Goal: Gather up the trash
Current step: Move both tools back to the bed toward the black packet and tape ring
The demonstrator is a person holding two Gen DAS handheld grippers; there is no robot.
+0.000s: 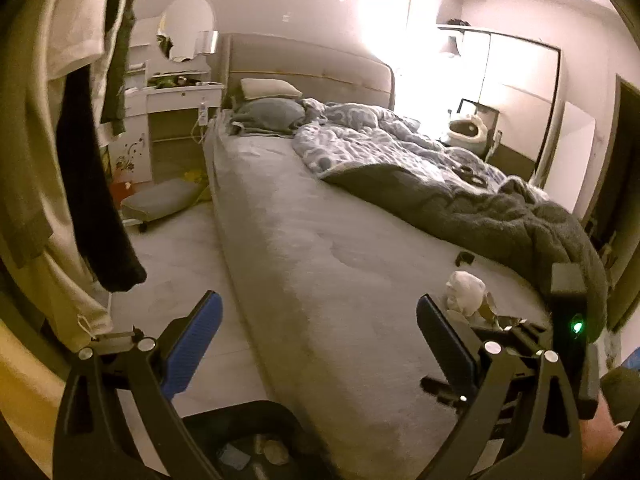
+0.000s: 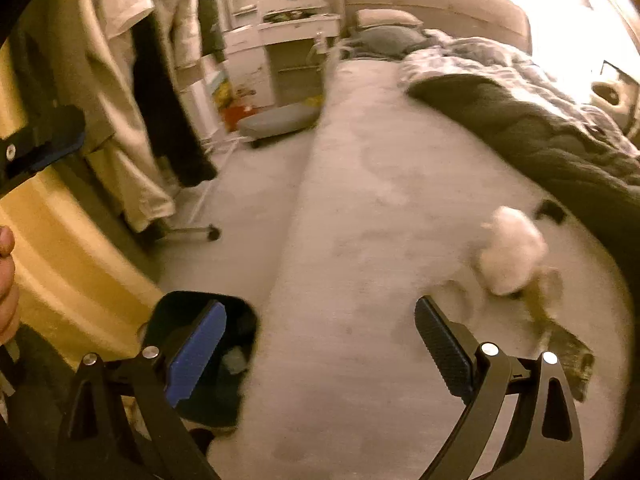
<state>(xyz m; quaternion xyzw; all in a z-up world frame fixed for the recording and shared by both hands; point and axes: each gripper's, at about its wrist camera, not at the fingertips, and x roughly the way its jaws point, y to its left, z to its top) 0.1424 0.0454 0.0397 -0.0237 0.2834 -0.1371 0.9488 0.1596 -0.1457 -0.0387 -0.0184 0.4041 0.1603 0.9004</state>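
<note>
A crumpled white tissue [image 1: 464, 288] [image 2: 512, 252] lies on the grey bed sheet [image 1: 320, 248] near the foot of the bed. Brown wrapper scraps [image 1: 490, 312] [image 2: 540, 300] and a dark wrapper [image 2: 572, 356] lie beside it, and a small black object [image 2: 552, 210] just beyond. A black trash bin [image 1: 248, 432] [image 2: 208, 352] with some trash inside stands on the floor against the bed's side. My left gripper [image 1: 318, 312] is open and empty above the bed's edge. My right gripper [image 2: 320, 312] is open and empty, with the tissue ahead to its right.
Clothes [image 1: 80, 140] hang on a wheeled rack [image 2: 200, 232] at the left. A grey rolling stool [image 2: 276, 120] and a white dressing table [image 1: 172, 96] stand beyond. A rumpled grey blanket [image 1: 500, 208] covers the bed's right half. A hand [image 2: 6, 280] shows at the left edge.
</note>
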